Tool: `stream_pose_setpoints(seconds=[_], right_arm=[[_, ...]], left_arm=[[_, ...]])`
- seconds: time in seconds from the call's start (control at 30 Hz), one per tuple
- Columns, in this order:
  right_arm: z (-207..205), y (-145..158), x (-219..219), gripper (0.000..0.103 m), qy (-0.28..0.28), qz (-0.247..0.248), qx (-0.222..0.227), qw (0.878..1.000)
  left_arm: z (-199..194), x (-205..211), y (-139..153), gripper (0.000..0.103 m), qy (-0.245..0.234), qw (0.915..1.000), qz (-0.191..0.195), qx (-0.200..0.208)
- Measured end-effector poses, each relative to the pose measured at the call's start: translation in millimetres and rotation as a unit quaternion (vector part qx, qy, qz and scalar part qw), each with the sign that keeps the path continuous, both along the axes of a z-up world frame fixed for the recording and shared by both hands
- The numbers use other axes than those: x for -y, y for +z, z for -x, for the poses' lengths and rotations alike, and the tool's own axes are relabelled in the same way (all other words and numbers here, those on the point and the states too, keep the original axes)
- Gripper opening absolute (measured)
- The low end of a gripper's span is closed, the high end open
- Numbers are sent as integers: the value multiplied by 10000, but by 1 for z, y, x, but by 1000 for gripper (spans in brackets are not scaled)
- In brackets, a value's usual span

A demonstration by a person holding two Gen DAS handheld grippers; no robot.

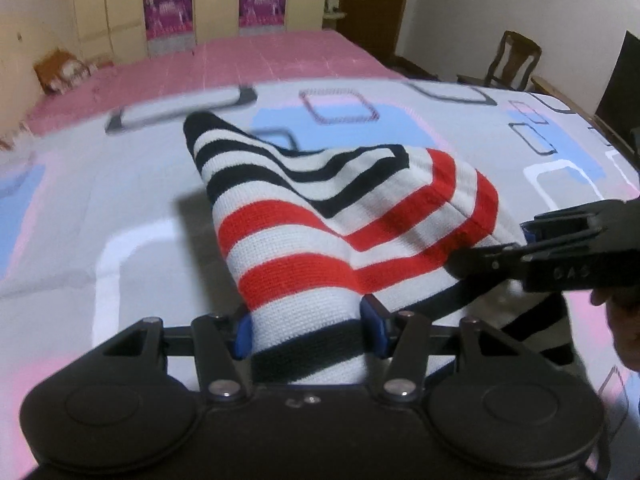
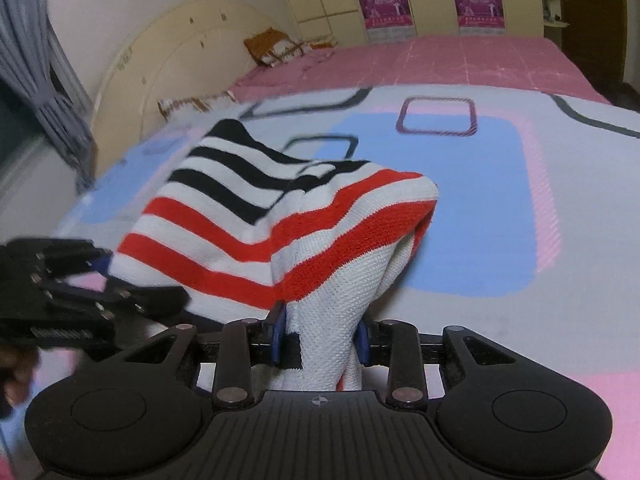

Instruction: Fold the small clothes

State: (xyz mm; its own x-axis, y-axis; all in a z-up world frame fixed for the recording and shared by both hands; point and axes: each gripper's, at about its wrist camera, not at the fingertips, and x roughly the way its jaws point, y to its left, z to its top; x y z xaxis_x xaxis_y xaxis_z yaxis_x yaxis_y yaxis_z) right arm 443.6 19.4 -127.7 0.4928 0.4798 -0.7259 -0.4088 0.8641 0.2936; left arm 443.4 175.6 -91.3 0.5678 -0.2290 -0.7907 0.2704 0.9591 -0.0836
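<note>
A small knitted garment point(image 1: 320, 216) with white, red and black stripes hangs lifted over the bed, draped forward from both grippers. My left gripper point(image 1: 310, 330) is shut on its near edge, cloth bunched between the blue pads. My right gripper point(image 2: 320, 338) is shut on another part of the same garment point(image 2: 280, 216). In the left wrist view the right gripper point(image 1: 560, 248) comes in from the right, against the cloth. In the right wrist view the left gripper point(image 2: 68, 292) sits at the left, against the cloth.
The bed has a patterned cover point(image 1: 120, 200) in grey, blue and pink with a pink sheet point(image 1: 260, 56) behind. A pillow point(image 2: 276, 46) lies by the headboard point(image 2: 160, 64). Wardrobes stand at the back; a wooden chair point(image 1: 512, 60) stands at the right.
</note>
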Motion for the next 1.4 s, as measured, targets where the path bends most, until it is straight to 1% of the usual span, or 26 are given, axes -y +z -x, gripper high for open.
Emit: stream_pose_setpoints(seconds=[0.03, 0.07, 0.13, 0.3, 0.33, 0.37, 0.4, 0.43, 0.47, 0.5, 0.53, 0.57, 0.6, 0.63, 0.67, 0.7, 0.77, 0.87, 0.97, 1.07, 1.13, 1.17, 1.23, 1.3, 1.33, 1.4], right_arm=[[-3, -15, -6, 36, -26, 222, -40, 9997], [-4, -27, -7, 43, -134, 200, -108, 9997], [-6, -35, 2, 44, -348, -125, -195, 9991], [-6, -27, 0, 45, -445, -21, -311, 9985], [-7, -24, 2, 49, -502, -61, -436, 9978], [-3, -15, 8, 56, -585, -78, -548, 9968], [2, -5, 13, 57, -644, -69, -485, 9967], [8, 7, 17, 57, -701, -87, -215, 9973], [14, 18, 18, 57, -759, -112, 37, 9970], [15, 24, 16, 57, -756, -135, 173, 9969], [14, 26, 13, 52, -718, -114, 261, 9970], [13, 24, 5, 30, -597, -29, 335, 9976], [9, 19, -4, 18, -482, 116, 277, 9984], [4, 8, -11, 11, -432, 365, 144, 9983], [-3, -5, -15, 7, -481, 648, 49, 9967], [-6, -13, -13, 7, -565, 666, 110, 9961], [-10, -15, -6, 7, -676, 462, -23, 9966], [-3, 0, -5, 8, -601, 510, -23, 9969], [28, 25, 2, 8, -419, 338, 286, 9981], [68, 34, 2, 7, -35, 337, 360, 9988], [86, 26, -3, 7, 116, 582, 449, 9972], [89, 17, -5, 7, 169, 795, 450, 9957], [83, -7, -7, 7, 67, 1222, 224, 9922], [79, -21, -1, 7, -29, 994, 112, 9950], [78, -22, 0, 7, -81, 907, 76, 9958], [79, -21, -4, 7, -18, 1001, 145, 9949]], left_arm=[[-6, -4, -14, 71, 43, 10000, 7, -71], [-4, -16, -23, 79, 234, 9996, 174, -35], [-1, -30, -30, 79, 428, 9972, 606, -35], [5, -30, -20, 82, 245, 9987, 400, 187], [10, -33, -13, 80, 215, 9987, 372, 280], [18, -41, -6, 74, 225, 9983, 334, 432], [23, -44, 1, 72, 229, 9974, 279, 621], [26, -46, 8, 65, 188, 9963, 291, 781], [27, -45, 12, 52, 131, 9955, 378, 854], [26, -43, 14, 47, -14, 9951, 499, 859], [24, -38, 15, 44, -142, 9948, 540, 854], [21, -32, 13, 41, -278, 9945, 557, 843], [15, -25, 7, 39, -418, 9951, 524, 733], [10, -19, -1, 33, -486, 9964, 418, 554], [8, -14, -11, 35, -521, 9974, 267, 429], [7, -13, -19, 35, -520, 9973, 223, 461], [9, -18, -21, 35, -353, 9973, 442, 463], [21, -20, -9, 32, -432, 9965, 432, 563], [49, -26, 6, 32, -589, 9939, 639, 678], [82, -27, 9, 30, -638, 9921, 801, 719], [99, -23, 3, 30, -584, 9926, 862, 627], [101, -20, -4, 26, -498, 9945, 752, 533], [101, -15, -22, 18, -268, 9975, 477, 443], [100, -19, -29, 18, 15, 9968, 688, 407], [100, -18, -30, 18, 78, 9967, 683, 427], [103, -14, -27, 17, 128, 9973, 553, 472]])
